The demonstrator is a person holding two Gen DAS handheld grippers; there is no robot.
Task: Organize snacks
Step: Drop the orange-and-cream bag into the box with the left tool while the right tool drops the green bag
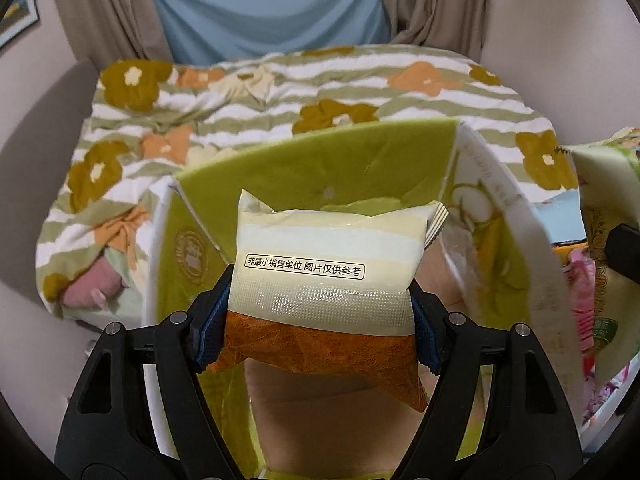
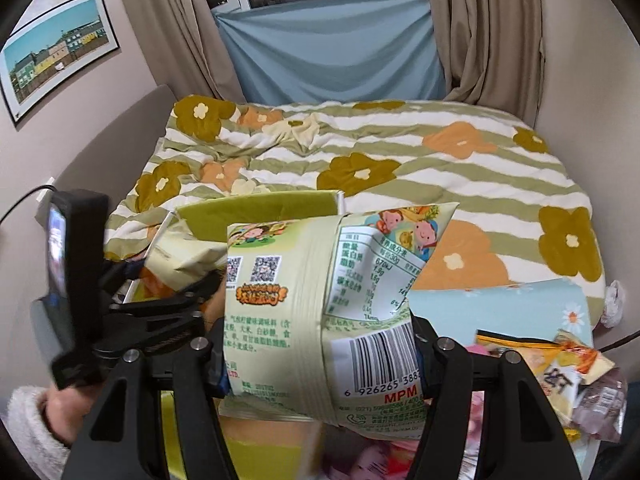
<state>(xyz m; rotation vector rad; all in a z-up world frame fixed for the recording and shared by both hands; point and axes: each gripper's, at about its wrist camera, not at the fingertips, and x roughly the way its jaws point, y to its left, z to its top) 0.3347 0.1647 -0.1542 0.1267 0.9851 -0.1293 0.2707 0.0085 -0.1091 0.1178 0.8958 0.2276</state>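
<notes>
My left gripper [image 1: 320,320] is shut on a small cream and orange snack packet [image 1: 326,280], held over the open green cardboard box [image 1: 312,160]. My right gripper [image 2: 320,356] is shut on a pale green snack bag [image 2: 320,300] with a barcode and nutrition label, held just right of the box [image 2: 256,212]. In the right wrist view the left gripper [image 2: 160,308] and its packet [image 2: 180,256] show at the left, at the box's opening. The right bag's edge shows in the left wrist view [image 1: 600,220].
A bed with a green-striped floral quilt [image 2: 400,152] lies behind the box. Several loose snack packets [image 2: 560,372] lie on a light blue cloth [image 2: 500,308] at the right. Curtains [image 2: 480,40] and a wall picture [image 2: 56,52] are at the back.
</notes>
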